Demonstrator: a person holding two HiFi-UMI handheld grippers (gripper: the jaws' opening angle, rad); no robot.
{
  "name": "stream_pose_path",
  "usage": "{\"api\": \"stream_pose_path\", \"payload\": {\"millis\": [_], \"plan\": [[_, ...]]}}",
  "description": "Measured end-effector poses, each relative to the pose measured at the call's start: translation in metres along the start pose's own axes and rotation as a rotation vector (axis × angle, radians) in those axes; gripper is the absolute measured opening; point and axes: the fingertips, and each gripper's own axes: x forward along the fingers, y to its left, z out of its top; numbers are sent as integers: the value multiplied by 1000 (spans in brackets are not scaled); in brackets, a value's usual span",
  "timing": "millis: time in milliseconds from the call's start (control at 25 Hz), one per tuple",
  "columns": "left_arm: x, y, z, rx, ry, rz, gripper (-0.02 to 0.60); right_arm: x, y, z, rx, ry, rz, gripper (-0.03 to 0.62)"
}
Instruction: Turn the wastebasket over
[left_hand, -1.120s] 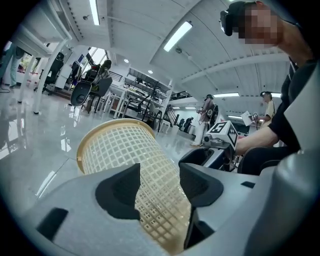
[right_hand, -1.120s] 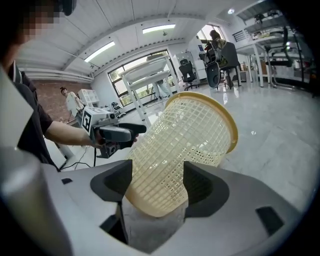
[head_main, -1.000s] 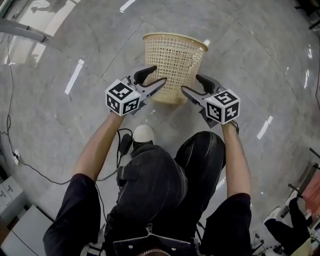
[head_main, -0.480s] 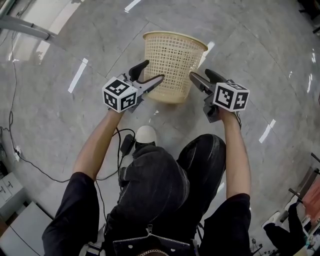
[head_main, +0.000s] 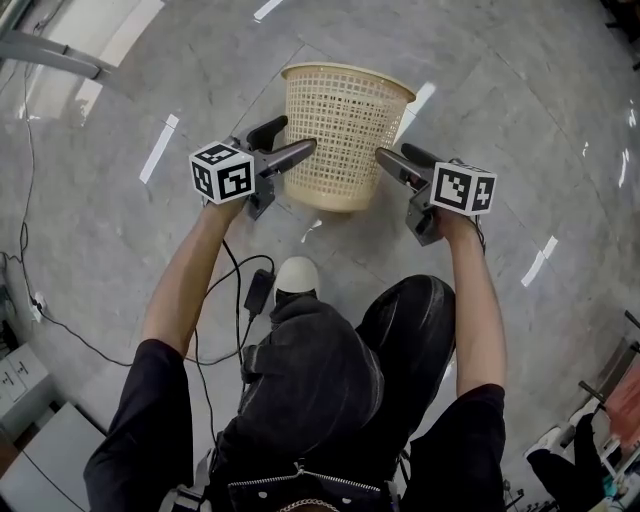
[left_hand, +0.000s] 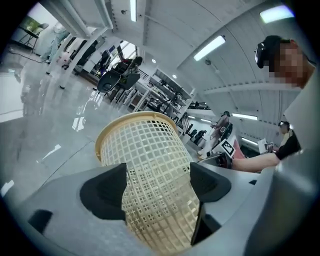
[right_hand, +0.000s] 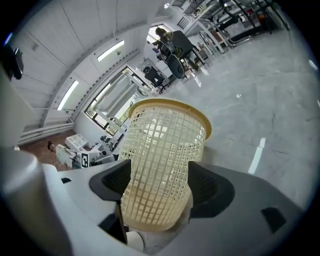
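Observation:
A beige plastic lattice wastebasket (head_main: 345, 135) stands upright on the grey floor, its open rim up. My left gripper (head_main: 290, 138) is at the basket's left side, and its jaws have just been opening; nothing is held between them. My right gripper (head_main: 393, 155) is at the basket's right side, its fingers apart. In the left gripper view the wastebasket (left_hand: 150, 165) shows just beyond the spread jaws of the left gripper (left_hand: 159, 185). The right gripper view shows the wastebasket (right_hand: 162, 165) the same way past the right gripper (right_hand: 159, 187). Whether either fingertip touches the lattice I cannot tell.
The person's knees and a white shoe (head_main: 297, 275) are just behind the grippers. A black cable (head_main: 60, 335) runs over the floor at the left. White furniture (head_main: 30, 420) stands at the lower left. Chairs and desks (left_hand: 120, 80) stand far off.
Both grippers moved forward and apart to the basket's two sides, and both rolled. The left jaws opened wider. The basket stayed put.

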Motion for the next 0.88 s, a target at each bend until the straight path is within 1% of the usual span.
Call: {"api": "stream_pose_path", "payload": {"millis": [200,320,520,600,680,800,880], "plan": [[0,1,-2,-13,29,-14,383,13,0,0,51,15,41,335],[1,3,-2,-20,26,-16,382,19,4,1,70,20,76,334],[2,1,-1,5,9,-18,379,21,4,2,41,24,71,333],[3,-3,0,22,2,-25,379,17,4,6,3,8,66,333],[5,-6,2,50,-1,-35,379,13,7,13,-63,-17,52,333],[8,-11,3,107,6,-51,379,4,13,22,-189,-52,32,333],[10,-15,2,142,22,-59,379,-3,18,28,-293,-71,13,333]]}}
